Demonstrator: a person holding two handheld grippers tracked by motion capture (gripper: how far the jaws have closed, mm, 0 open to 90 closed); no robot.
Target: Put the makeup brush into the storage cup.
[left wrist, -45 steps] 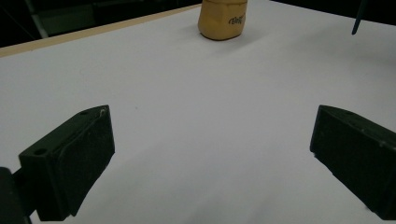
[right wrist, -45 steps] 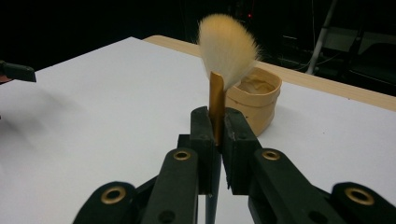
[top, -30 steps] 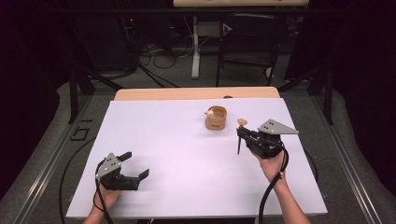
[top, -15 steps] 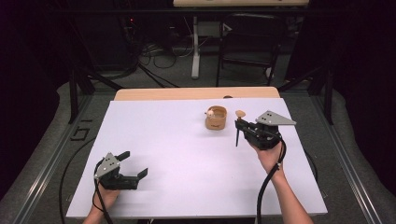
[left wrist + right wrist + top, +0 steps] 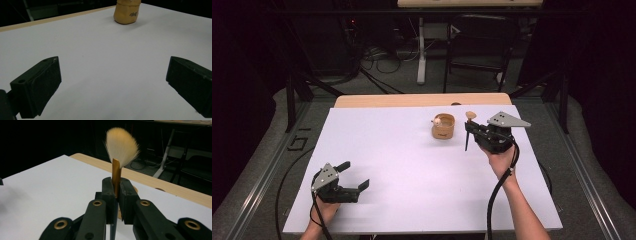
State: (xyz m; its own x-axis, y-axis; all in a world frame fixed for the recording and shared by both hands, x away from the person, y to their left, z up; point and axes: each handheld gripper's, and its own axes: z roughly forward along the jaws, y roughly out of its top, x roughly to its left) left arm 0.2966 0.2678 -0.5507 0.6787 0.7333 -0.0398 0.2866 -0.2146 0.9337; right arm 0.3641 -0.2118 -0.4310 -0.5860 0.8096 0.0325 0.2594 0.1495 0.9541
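My right gripper (image 5: 469,131) (image 5: 115,192) is shut on a makeup brush (image 5: 119,150) with pale bristles and a gold ferrule, held upright with the bristles (image 5: 470,115) up and the dark handle hanging below the jaws. It hovers just right of a small tan wooden cup (image 5: 443,126) on the white table; a light object sits inside the cup. My left gripper (image 5: 354,176) rests near the front left of the table, open, nothing between its jaws. In the left gripper view the cup (image 5: 127,12) stands far ahead.
The white sheet (image 5: 412,165) covers a wooden table (image 5: 412,100) whose bare far edge shows. Beyond it are a dark floor with cables and table legs (image 5: 422,50). A black cable (image 5: 497,195) trails from my right gripper along the forearm.
My right gripper has lifted slightly and moved left, toward the cup, carrying the brush. The left gripper has stayed where it was.
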